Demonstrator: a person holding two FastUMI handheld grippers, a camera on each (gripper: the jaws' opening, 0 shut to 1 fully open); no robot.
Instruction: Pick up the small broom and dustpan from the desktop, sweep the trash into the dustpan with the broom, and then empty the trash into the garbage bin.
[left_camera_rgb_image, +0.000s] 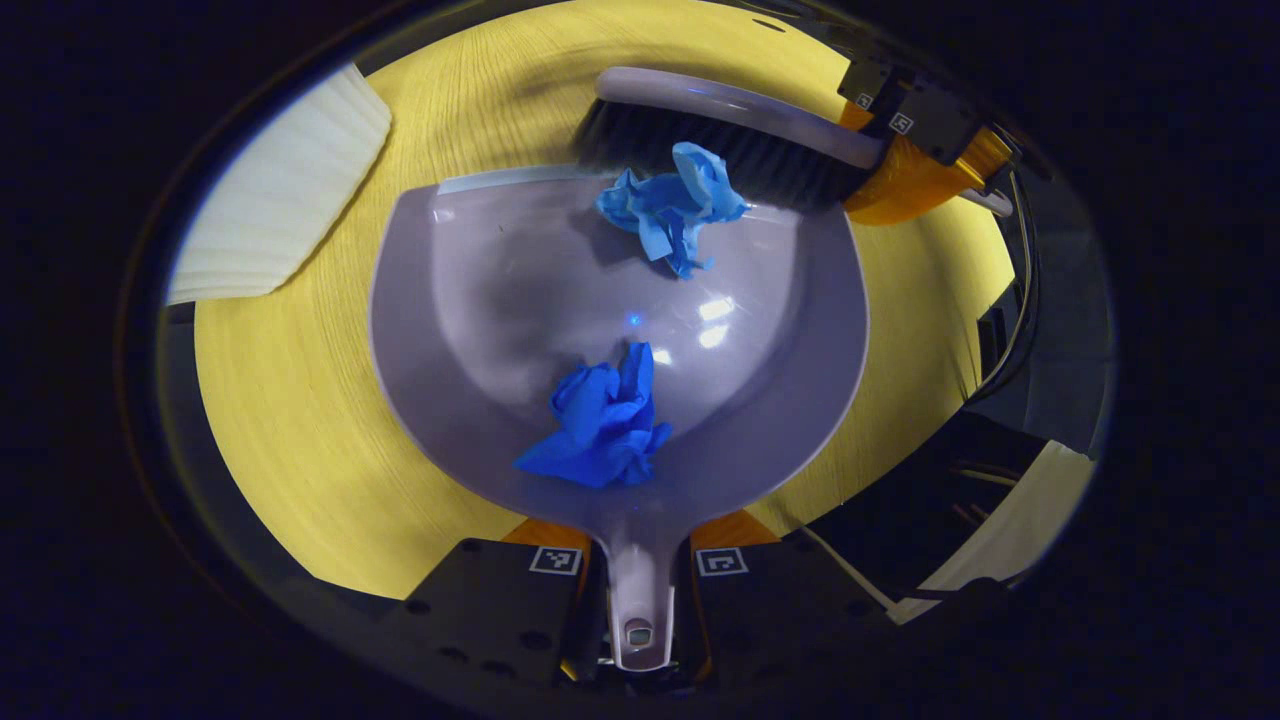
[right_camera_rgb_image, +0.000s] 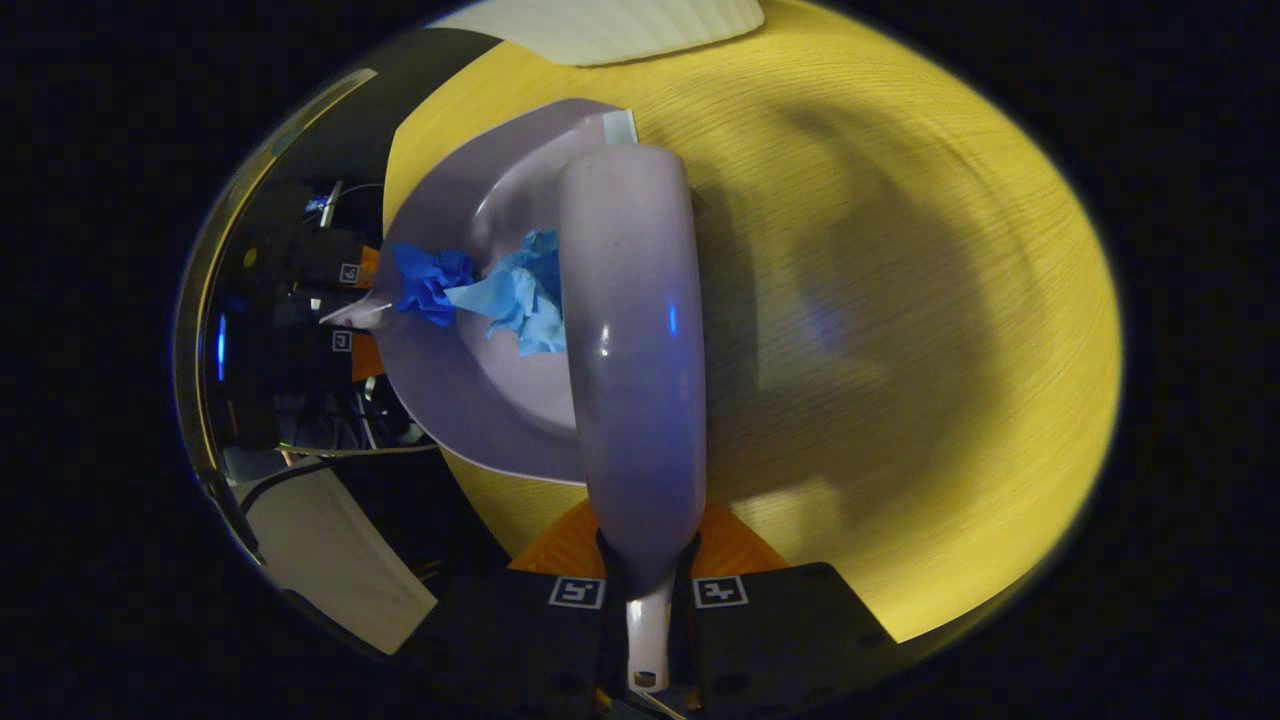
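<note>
- Clamped between the left gripper (left_camera_rgb_image: 638, 572) fingers, the dustpan (left_camera_rgb_image: 480, 300) handle runs forward; its pan lies on the yellow desktop (left_camera_rgb_image: 290, 400).
- Two blue paper wads (left_camera_rgb_image: 600, 420) sit inside the pan.
- Right gripper (right_camera_rgb_image: 648, 590) grips the broom (right_camera_rgb_image: 635, 330), bristles touching the lighter wad (left_camera_rgb_image: 672, 205) at the pan's lip.

A: Where is there room?
B: The yellow desktop (right_camera_rgb_image: 900, 300) beside the broom (right_camera_rgb_image: 635, 340) is bare and wide.
A: What blocks the way?
B: The dustpan (right_camera_rgb_image: 470, 400) and the left gripper (right_camera_rgb_image: 345, 305) crowd the broom's other side.
</note>
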